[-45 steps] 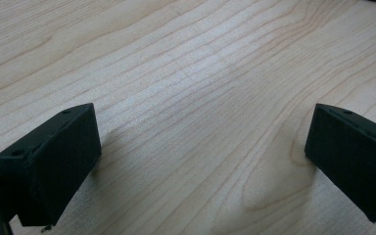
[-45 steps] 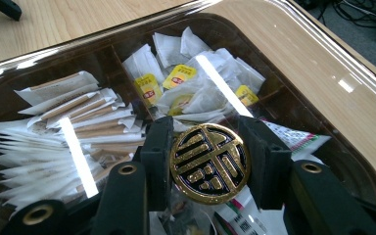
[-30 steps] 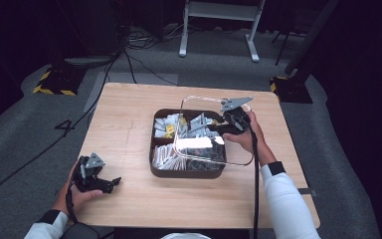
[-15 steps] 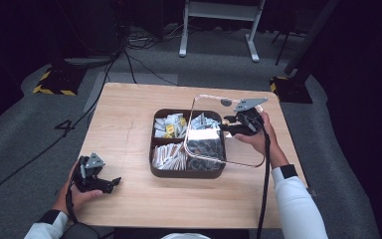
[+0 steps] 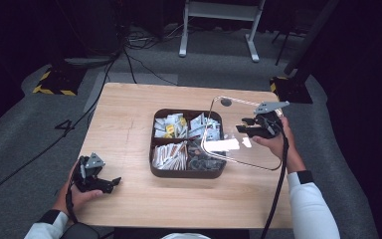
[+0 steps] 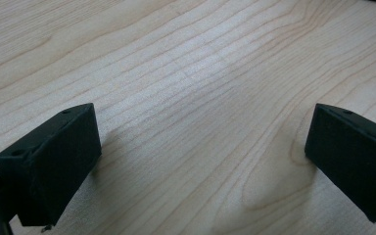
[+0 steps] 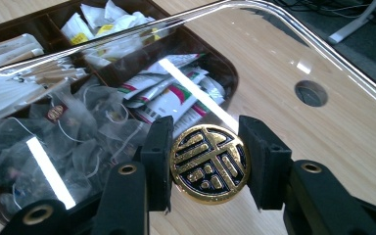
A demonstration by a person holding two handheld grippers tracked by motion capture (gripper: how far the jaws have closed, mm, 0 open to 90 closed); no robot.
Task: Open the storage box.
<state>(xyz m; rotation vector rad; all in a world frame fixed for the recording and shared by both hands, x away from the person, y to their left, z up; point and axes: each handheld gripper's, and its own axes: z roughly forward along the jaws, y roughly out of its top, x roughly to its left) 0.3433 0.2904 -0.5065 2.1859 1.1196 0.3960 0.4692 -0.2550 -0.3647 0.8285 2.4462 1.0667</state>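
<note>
Now that the clear lid (image 5: 238, 132) has swung off the sachet-filled box (image 5: 188, 172) to its right, held by its gold knob (image 7: 209, 164) in the closed right tool (image 5: 244, 128), the compartments lie open, while the left tool (image 5: 110, 183) rests wide open and empty on the surface (image 5: 129, 109).

One four-compartment tray (image 5: 153, 149), one clear lid (image 5: 258, 149), two tongs, one table (image 5: 129, 114).

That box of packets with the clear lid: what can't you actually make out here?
- Print on the packets: too small in the high view.
- Tea bags, right gripper view: smeared by glare on the clear lid.
- Box: cut off at that view's left edge.
- Left gripper: partly covered by the hand in the high view.
</note>
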